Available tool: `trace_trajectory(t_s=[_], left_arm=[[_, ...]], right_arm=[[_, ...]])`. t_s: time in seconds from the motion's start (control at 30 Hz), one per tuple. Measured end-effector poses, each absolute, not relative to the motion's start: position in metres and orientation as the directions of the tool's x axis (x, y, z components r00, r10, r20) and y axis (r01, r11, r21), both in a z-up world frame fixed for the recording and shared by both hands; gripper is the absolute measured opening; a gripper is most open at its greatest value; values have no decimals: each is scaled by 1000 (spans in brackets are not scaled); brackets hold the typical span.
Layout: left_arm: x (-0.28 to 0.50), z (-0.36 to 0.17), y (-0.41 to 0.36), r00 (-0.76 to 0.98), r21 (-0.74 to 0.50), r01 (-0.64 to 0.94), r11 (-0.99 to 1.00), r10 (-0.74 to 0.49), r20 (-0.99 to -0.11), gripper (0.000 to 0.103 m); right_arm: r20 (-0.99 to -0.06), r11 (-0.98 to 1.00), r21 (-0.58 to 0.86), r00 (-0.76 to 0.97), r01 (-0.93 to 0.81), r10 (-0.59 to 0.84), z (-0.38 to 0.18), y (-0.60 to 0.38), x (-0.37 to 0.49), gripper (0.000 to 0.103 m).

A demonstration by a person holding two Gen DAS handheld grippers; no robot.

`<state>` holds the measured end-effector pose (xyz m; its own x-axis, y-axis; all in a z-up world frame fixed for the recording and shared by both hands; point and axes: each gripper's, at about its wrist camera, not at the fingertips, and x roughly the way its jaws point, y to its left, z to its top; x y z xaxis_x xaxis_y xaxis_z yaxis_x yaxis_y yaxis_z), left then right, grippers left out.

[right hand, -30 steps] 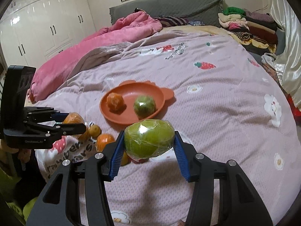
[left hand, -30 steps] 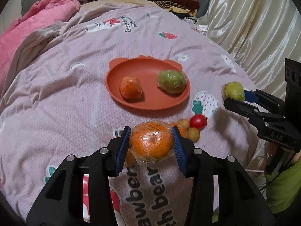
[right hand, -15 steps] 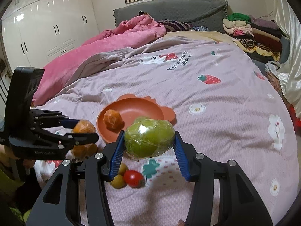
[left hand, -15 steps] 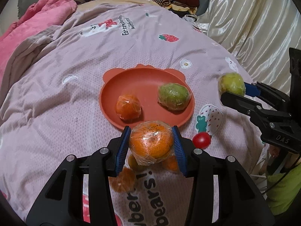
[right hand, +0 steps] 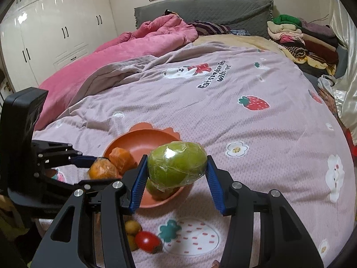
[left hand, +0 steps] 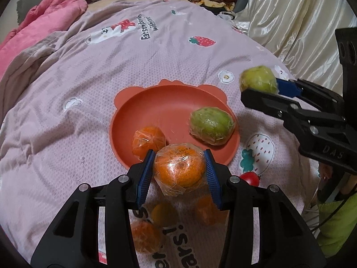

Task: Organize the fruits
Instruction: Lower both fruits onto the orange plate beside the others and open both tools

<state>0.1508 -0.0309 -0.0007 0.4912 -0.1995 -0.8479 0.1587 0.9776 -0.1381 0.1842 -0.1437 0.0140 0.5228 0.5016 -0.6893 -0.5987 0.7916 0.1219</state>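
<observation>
The left gripper (left hand: 179,170) had its blue-padded fingers (left hand: 146,174) clamped on a plastic-wrapped orange (left hand: 179,169), held in the air above the near rim of the orange-red plate (left hand: 156,107) that lay on the pink bedspread (left hand: 89,78). On the plate sat a wrapped tangerine (left hand: 147,141) at the near left and a wrapped green fruit (left hand: 212,125) at the right, apart from each other. The right gripper (right hand: 177,178) had its fingers (right hand: 138,185) clamped on a larger wrapped green fruit, mango-like in shape (right hand: 177,164), hanging over the right edge of the same plate; from the left wrist view it appeared off to the right of the plate, above the bedspread. Below the left gripper, loose fruit lay on the bedspread near the plate: a wrapped tangerine at the bottom (left hand: 145,235), a yellowish fruit (left hand: 164,213) and another orange one (left hand: 207,208), both blurred, and a red cherry tomato (left hand: 251,178) just beside the right finger. In the right wrist view the tomato touched two small yellow-brown fruits (right hand: 132,227). A pink quilt (right hand: 133,44) lay bunched toward the headboard, and folded clothes (right hand: 299,38) were stacked at the far right.
</observation>
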Motion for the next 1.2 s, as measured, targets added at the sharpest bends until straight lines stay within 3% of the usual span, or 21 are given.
trace_trajectory(t_s=[1.2], left_arm=[[162, -13, -21, 492, -123, 144, 982, -179, -852, 37]], right_arm=[[-770, 747, 93, 428, -658, 474, -25, -94, 227, 49]])
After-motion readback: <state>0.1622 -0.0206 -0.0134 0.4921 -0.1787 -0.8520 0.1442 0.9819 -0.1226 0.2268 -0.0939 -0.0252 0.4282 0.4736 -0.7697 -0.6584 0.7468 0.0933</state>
